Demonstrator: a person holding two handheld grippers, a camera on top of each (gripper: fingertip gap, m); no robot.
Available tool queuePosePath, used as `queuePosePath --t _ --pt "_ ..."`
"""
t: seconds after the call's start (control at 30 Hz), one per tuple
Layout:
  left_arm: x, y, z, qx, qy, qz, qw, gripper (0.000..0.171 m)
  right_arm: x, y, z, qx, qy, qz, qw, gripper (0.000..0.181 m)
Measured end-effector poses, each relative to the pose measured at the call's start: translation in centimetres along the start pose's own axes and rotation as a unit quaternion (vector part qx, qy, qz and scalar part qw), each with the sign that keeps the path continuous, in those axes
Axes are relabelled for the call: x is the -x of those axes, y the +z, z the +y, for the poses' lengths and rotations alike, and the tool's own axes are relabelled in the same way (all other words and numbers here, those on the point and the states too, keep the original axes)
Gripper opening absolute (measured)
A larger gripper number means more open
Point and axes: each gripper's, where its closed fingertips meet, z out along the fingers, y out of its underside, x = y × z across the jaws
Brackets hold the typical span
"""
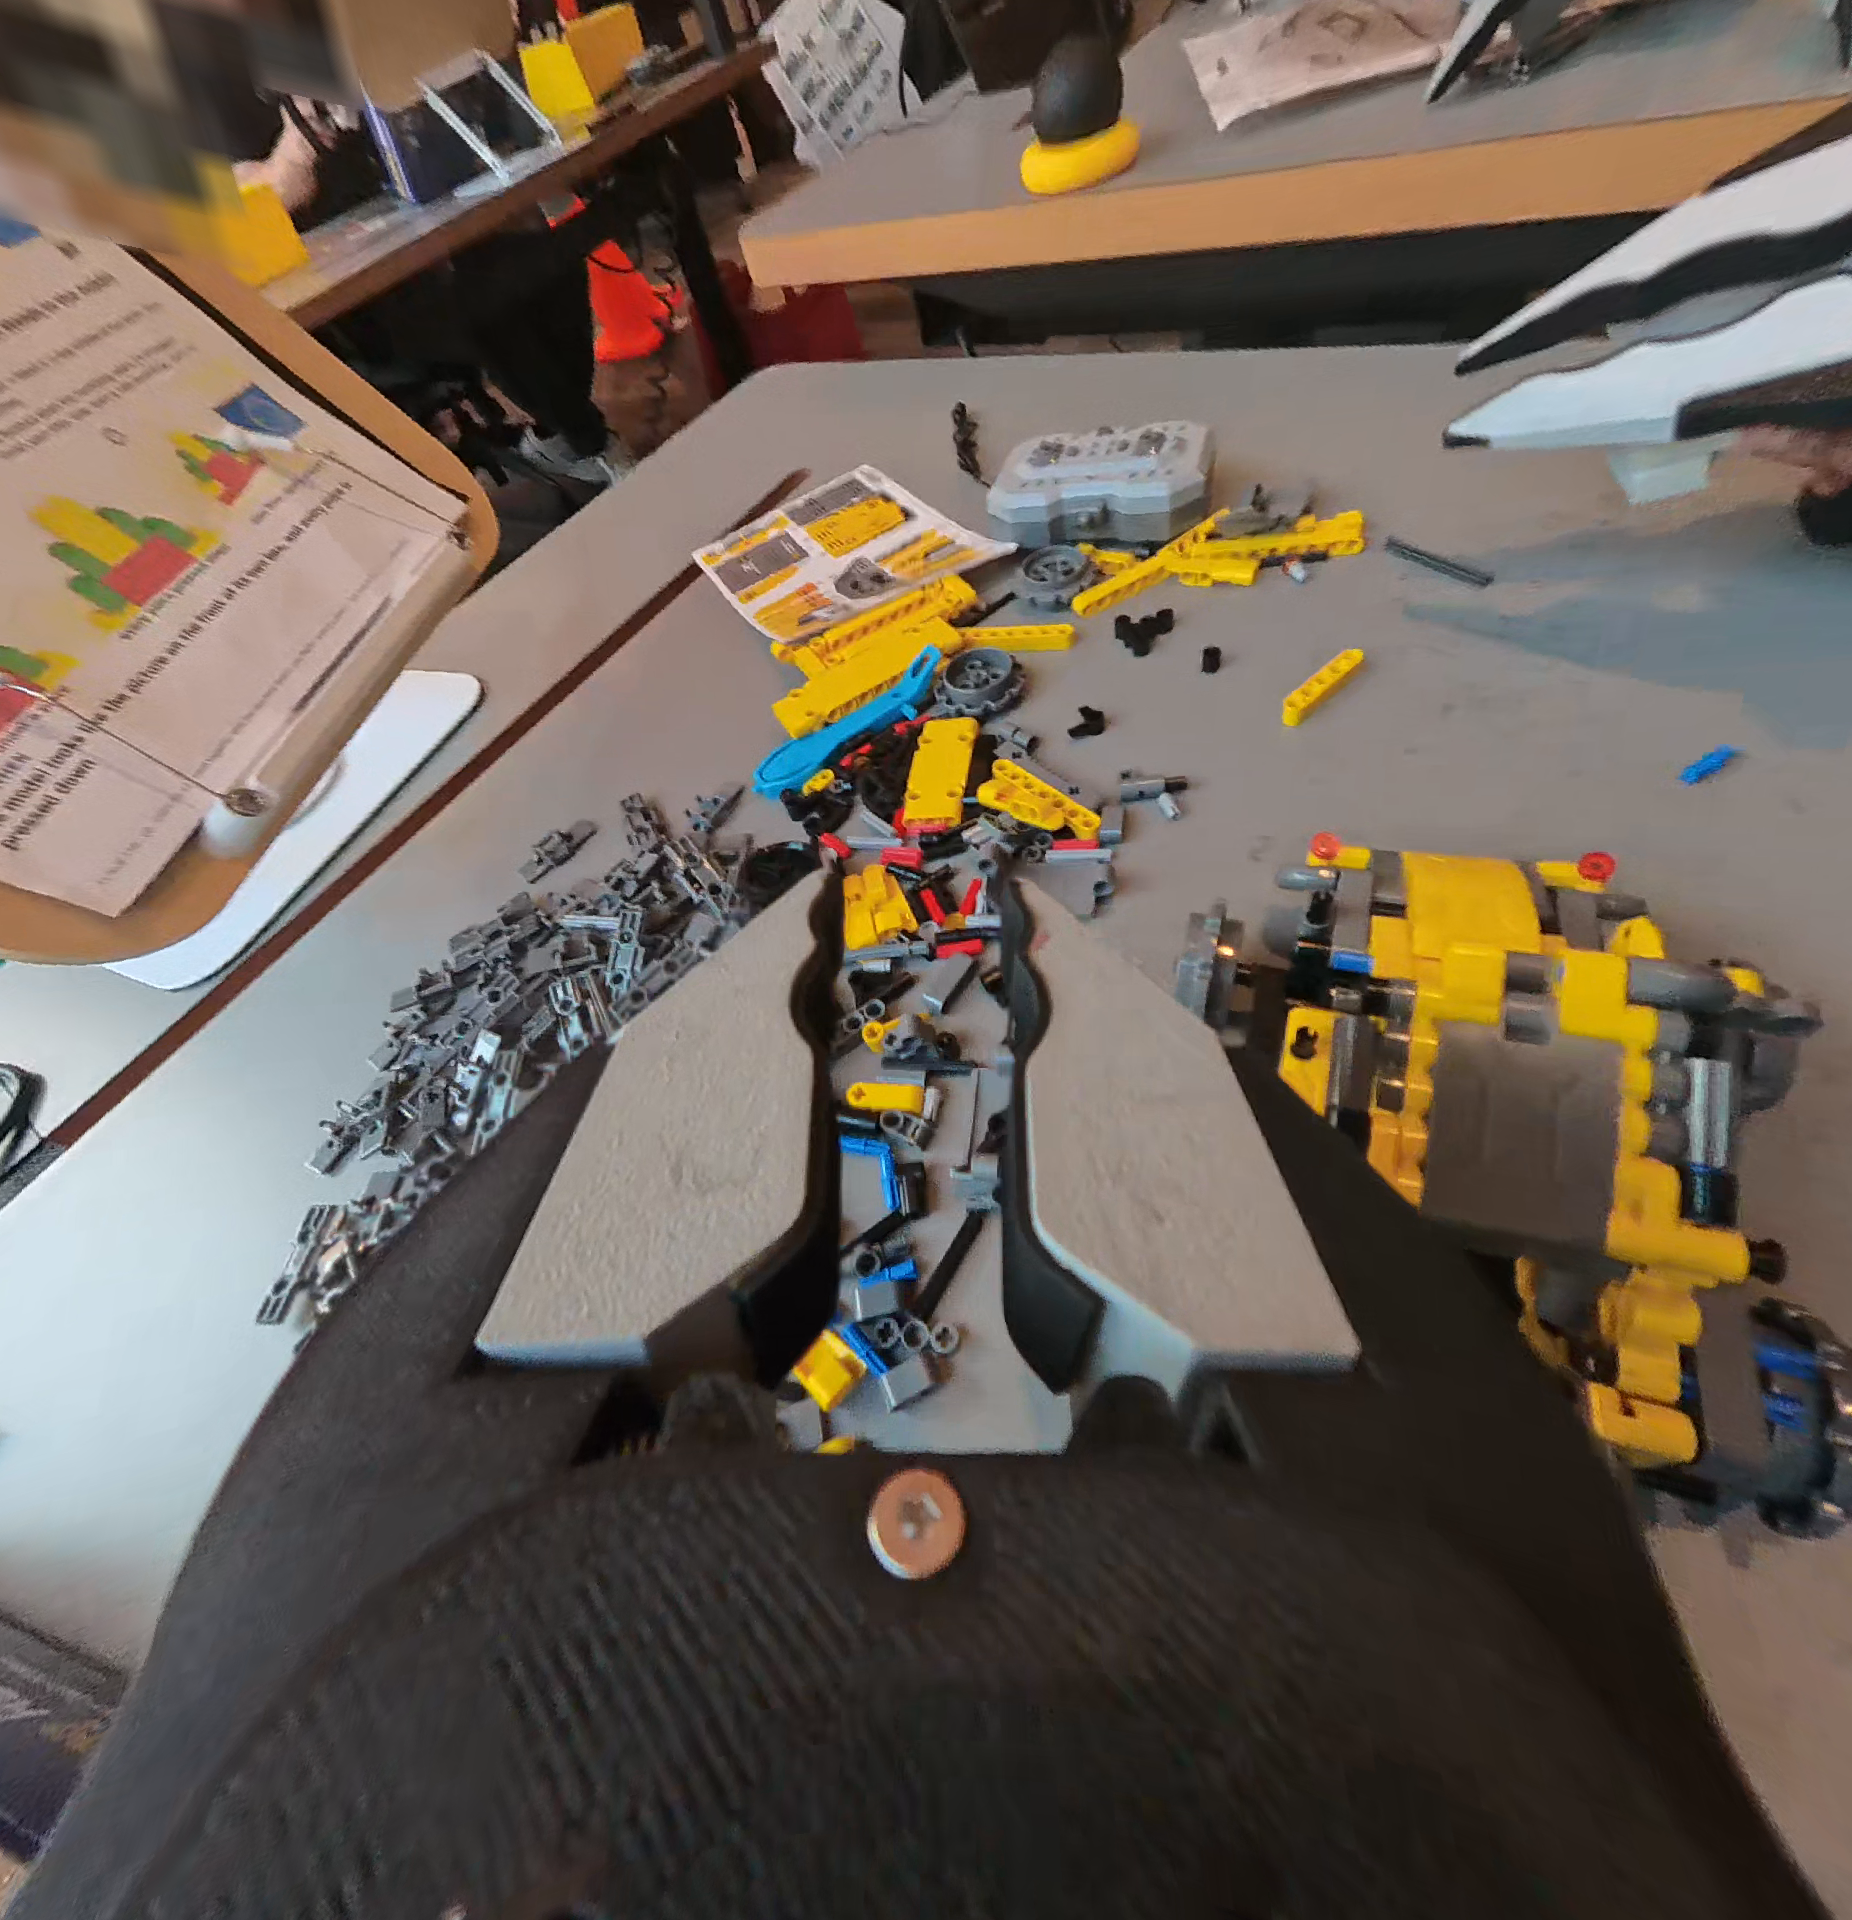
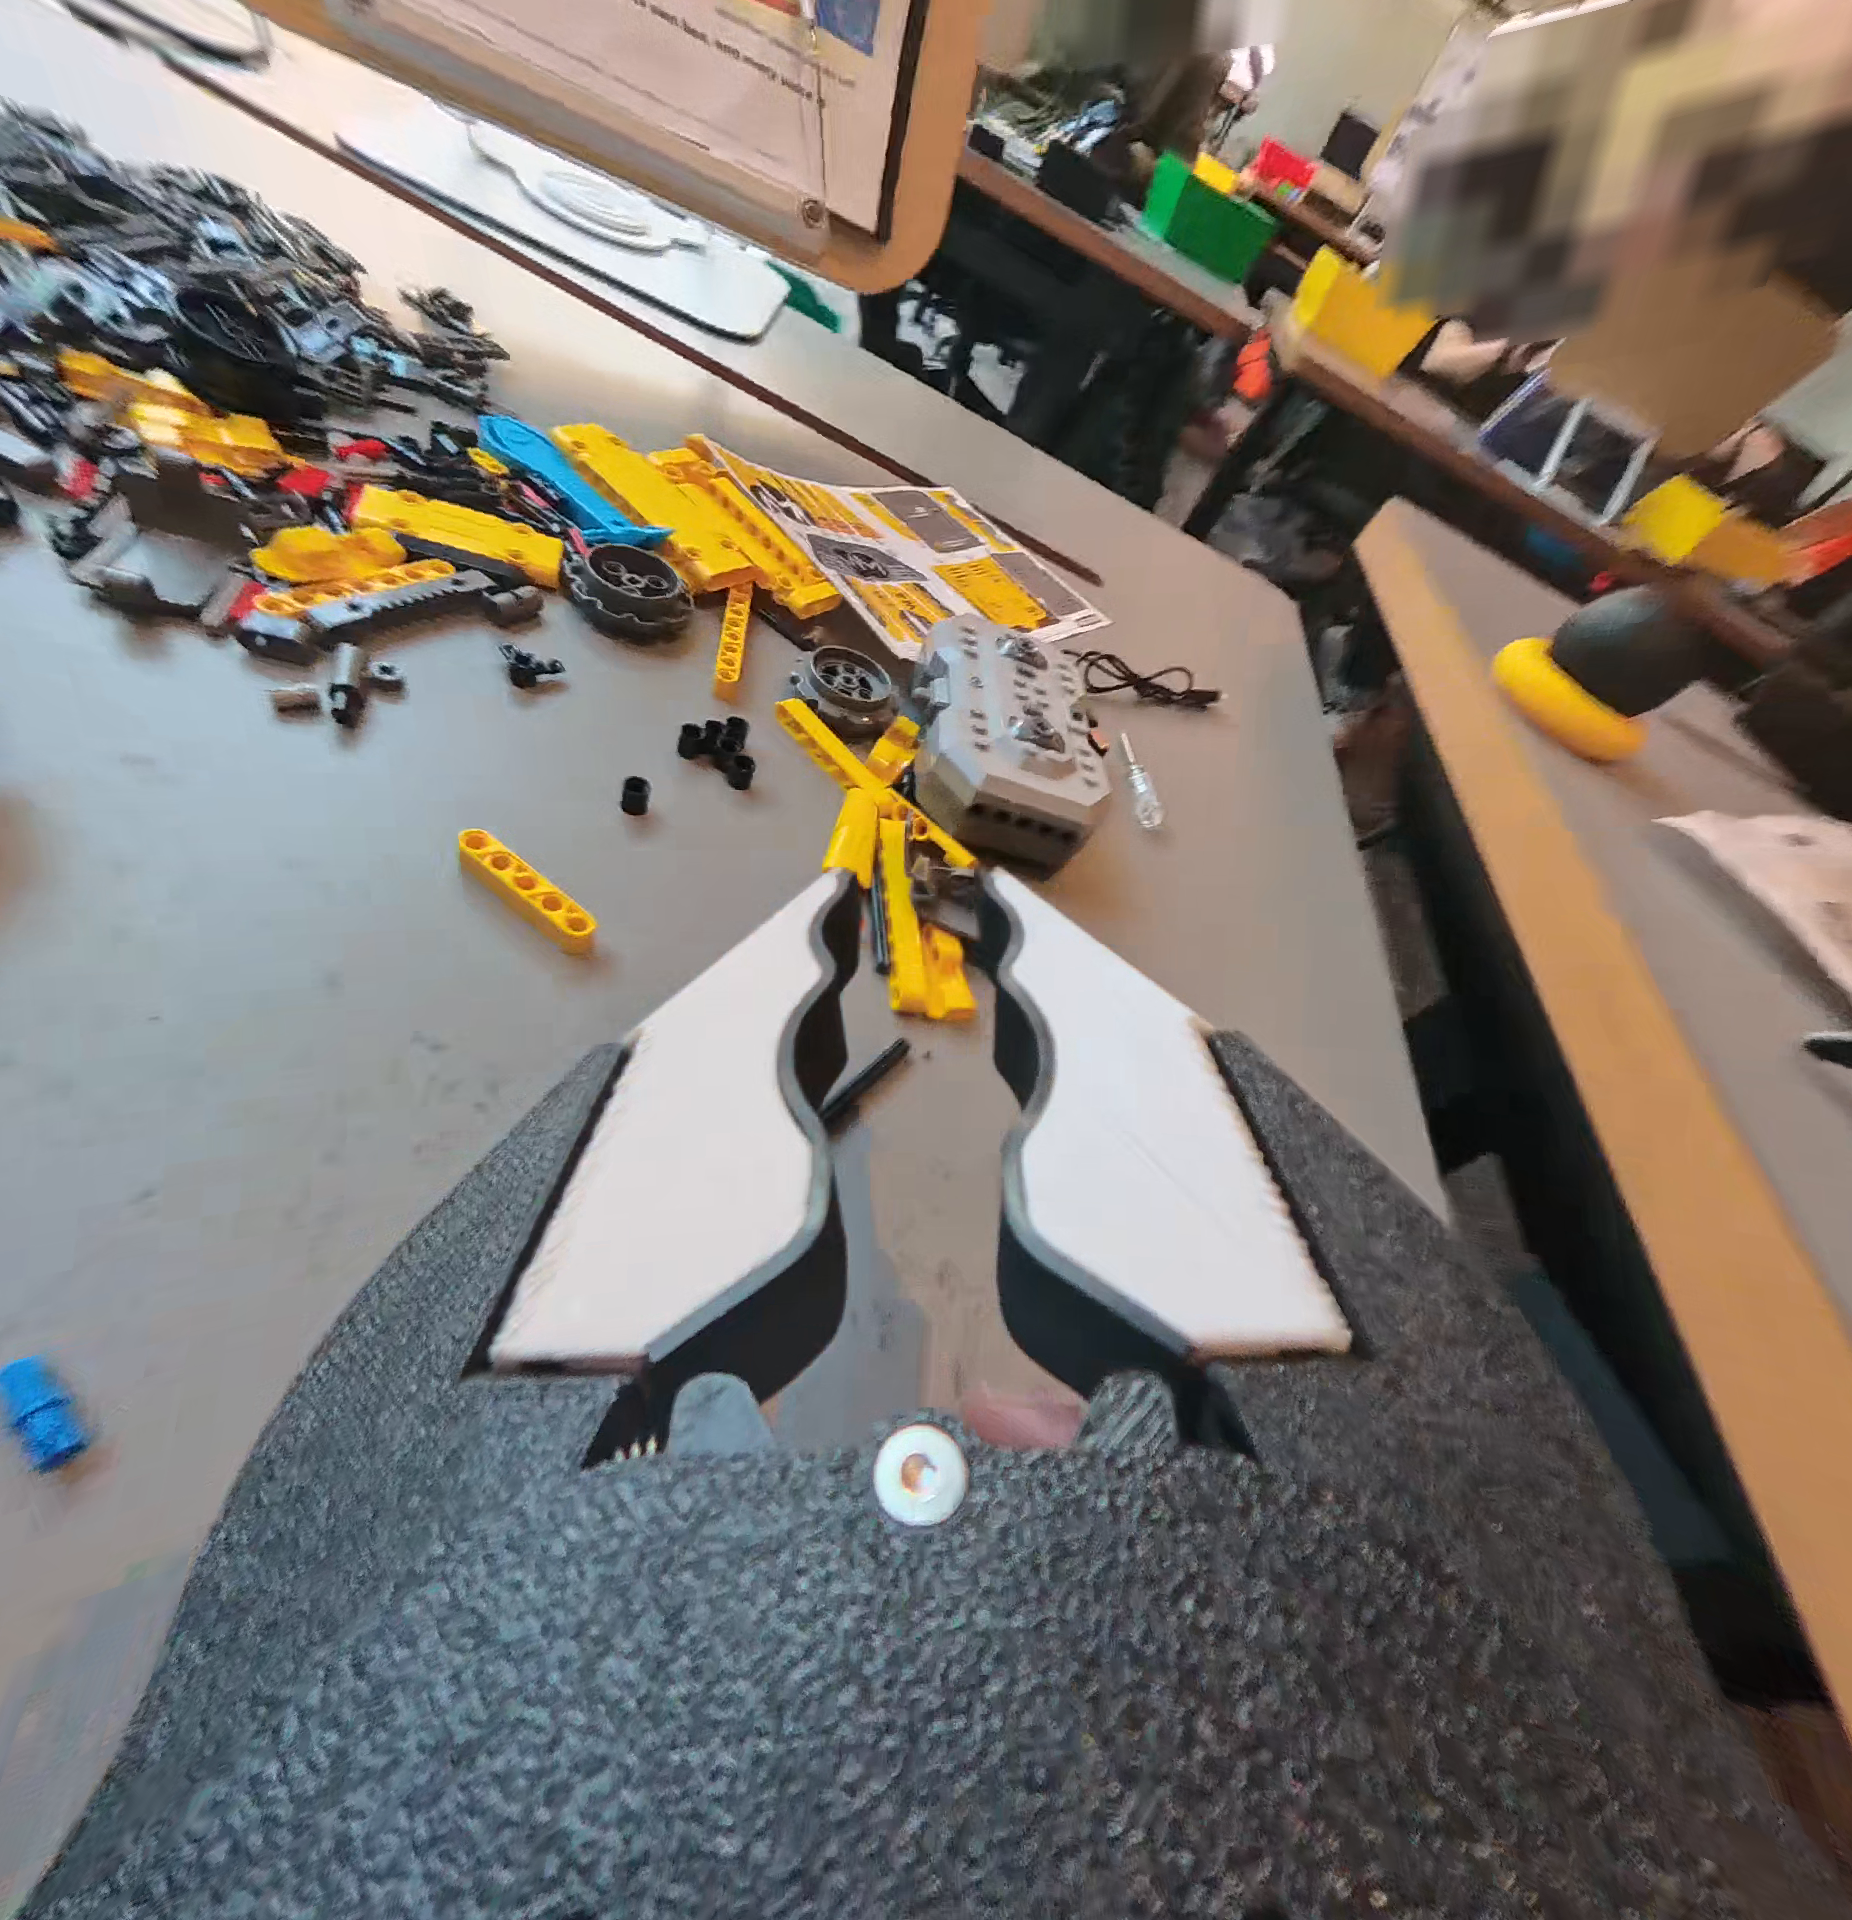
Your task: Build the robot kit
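My left gripper (image 1: 917, 883) is open and empty, hovering over a scatter of small yellow, red, blue and grey toy building parts (image 1: 901, 1039) on the grey table (image 1: 1473, 727). A half-built yellow and grey toy vehicle (image 1: 1504, 1060) lies just right of it. A heap of small dark grey links (image 1: 517, 997) lies to its left. My right gripper (image 2: 922, 883) is open and empty, its tips over a bundle of yellow beams (image 2: 917, 925) beside a grey battery box (image 2: 1005, 748). The right gripper also shows at the upper right of the left wrist view (image 1: 1462, 400).
A loose yellow beam (image 2: 527, 890), black bushes (image 2: 716, 748), grey wheels (image 2: 844, 686), a blue tool (image 1: 849, 727) and an instruction leaflet (image 2: 932, 551) lie about. A tilted board with a printed sheet (image 1: 174, 582) stands at the left. Another table (image 1: 1265, 177) stands beyond a gap. Left tips to right tips: about 30 centimeters.
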Motion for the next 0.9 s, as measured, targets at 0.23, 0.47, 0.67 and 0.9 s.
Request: queuePosePath --t 0.23,0.47,0.67,0.9 --pt "0.4 1.6 3.2 0.049 -0.052 0.027 0.997 0.023 1.2 1.4 1.5 0.056 -0.090 0.013 0.994 0.025" --pt "-1.2 2.3 4.2 0.060 -0.114 0.101 0.986 0.023 -1.5 3.1 3.1 0.103 -0.121 0.082 0.984 0.000" --pt "-1.5 2.7 5.1 0.083 -0.103 0.098 0.986 0.026 -2.6 2.9 2.5 0.080 -0.083 0.088 0.989 0.000" --pt "-0.5 3.3 4.4 0.069 -0.014 0.022 0.997 0.018 -3.2 1.0 -0.5 -0.026 -0.004 0.072 0.997 0.003"
